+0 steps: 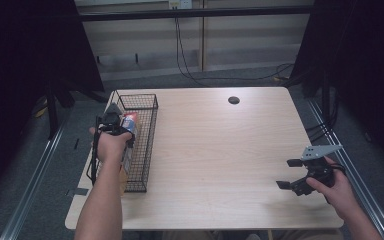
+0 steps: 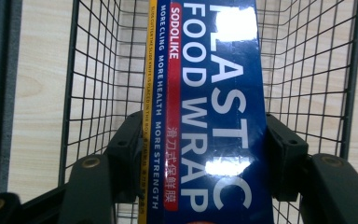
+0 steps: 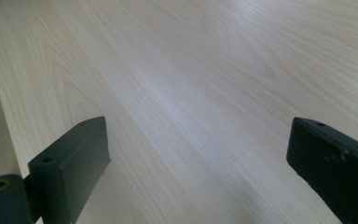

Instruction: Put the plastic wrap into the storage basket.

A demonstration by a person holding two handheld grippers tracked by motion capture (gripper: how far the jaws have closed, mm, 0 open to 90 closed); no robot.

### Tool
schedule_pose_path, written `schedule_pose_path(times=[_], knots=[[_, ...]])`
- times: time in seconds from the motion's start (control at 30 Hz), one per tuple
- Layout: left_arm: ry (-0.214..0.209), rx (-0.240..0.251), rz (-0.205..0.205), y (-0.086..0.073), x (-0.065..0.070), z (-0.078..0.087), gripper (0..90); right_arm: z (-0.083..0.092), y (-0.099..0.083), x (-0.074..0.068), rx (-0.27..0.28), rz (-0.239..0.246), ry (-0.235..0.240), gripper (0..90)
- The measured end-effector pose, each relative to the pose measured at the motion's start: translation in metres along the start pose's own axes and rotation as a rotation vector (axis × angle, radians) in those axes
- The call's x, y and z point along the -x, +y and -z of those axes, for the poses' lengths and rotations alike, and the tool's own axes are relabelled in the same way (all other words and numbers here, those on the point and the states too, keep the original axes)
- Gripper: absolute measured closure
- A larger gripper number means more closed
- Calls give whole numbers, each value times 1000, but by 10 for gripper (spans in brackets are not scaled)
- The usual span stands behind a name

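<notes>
Partly, the long blue cardboard box of plastic food wrap (image 2: 214,116) was cut off: in the left claw view its near end ran out of the bottom edge and its far end out of the top, and bright glare blotted out two patches of its white lettering. From the high view, little of the box could be made out, since the left hand (image 1: 111,146) and the left claw (image 1: 114,120) covered most of it; a red and white part was seen just beyond the claw, and a tan strip below the hand, though whether that strip belonged to the box could not be told.

The box was gripped by the left claw (image 2: 200,154), a black pad being pressed against each long side, so that the box ran straight out between them. It was held inside the black wire mesh basket (image 1: 141,145), whose walls were seen on both sides of it and whose far end was seen beyond it. The basket stood near the left edge of the pale wooden table (image 1: 220,150).

The right claw (image 1: 290,174) was held just above the table near its right edge, well apart from the basket. Its pads (image 3: 70,163) were spread wide, with bare wood seen between them.
</notes>
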State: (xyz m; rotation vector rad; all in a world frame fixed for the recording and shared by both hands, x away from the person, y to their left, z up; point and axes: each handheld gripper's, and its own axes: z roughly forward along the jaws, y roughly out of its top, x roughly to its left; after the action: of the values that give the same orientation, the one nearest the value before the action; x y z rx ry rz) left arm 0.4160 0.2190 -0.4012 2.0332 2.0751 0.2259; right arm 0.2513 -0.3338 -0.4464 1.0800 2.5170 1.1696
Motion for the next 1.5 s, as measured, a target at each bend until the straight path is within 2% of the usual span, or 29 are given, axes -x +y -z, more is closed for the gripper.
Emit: schedule_pose_path(times=[0.17, 0.2, 0.23, 0.27, 0.33, 0.4, 0.67, 0.73, 0.77, 0.8, 0.83, 0.9, 0.93, 1.07, 1.13, 1.27, 1.4, 1.5], knots=[[1, 8, -14, -1, -1, 1, 412, 0, 2, 0, 5, 1, 0, 56], [-8, 5, -17, -2, -2, 2, 396, -1, 5, -1, 7, 8, 1, 56], [-22, 15, -1, -3, -1, 3, 396, -1, 5, -1, 7, 8, 1, 56], [-24, 21, -6, -3, 0, 4, 387, -4, 5, -1, 6, 13, 13, 57], [-24, 24, -26, -4, 1, 8, 387, -5, 6, -1, -1, 14, 7, 57], [-26, 29, -27, -5, 0, 10, 389, -5, 5, -2, -6, 14, 12, 57], [-46, 87, -51, -9, -1, 28, 350, -4, 8, -2, 7, 15, 11, 57], [-68, 105, -65, -8, 1, 33, 349, -5, 8, -2, 5, 18, 15, 57], [-94, 119, -47, -8, 2, 36, 341, -5, 8, -3, 4, 16, 14, 57], [-99, 125, -59, -8, 3, 38, 341, -5, 8, -3, 4, 16, 14, 57], [-102, 143, -89, -7, 7, 42, 328, -5, 8, -3, 6, 14, 16, 57], [-109, 150, -93, -7, 9, 43, 324, -5, 8, -3, 6, 14, 15, 57], [-126, 162, -109, -8, 14, 45, 317, -5, 8, -3, 7, 13, 15, 57], [-147, 185, -135, -9, 21, 47, 291, -5, 8, -4, 5, 18, 14, 57], [-168, 198, -171, -10, 31, 48, 273, -5, 8, -4, 6, 23, 17, 57], [-189, 214, -195, -11, 39, 49, 241, -5, 8, -4, 5, 23, 16, 57], [-238, 246, -223, -14, 55, 48, 216, -4, 8, -4, 8, 17, 16, 57], [-254, 251, -241, -16, 61, 47, 208, -4, 8, -4, 8, 17, 16, 57]])
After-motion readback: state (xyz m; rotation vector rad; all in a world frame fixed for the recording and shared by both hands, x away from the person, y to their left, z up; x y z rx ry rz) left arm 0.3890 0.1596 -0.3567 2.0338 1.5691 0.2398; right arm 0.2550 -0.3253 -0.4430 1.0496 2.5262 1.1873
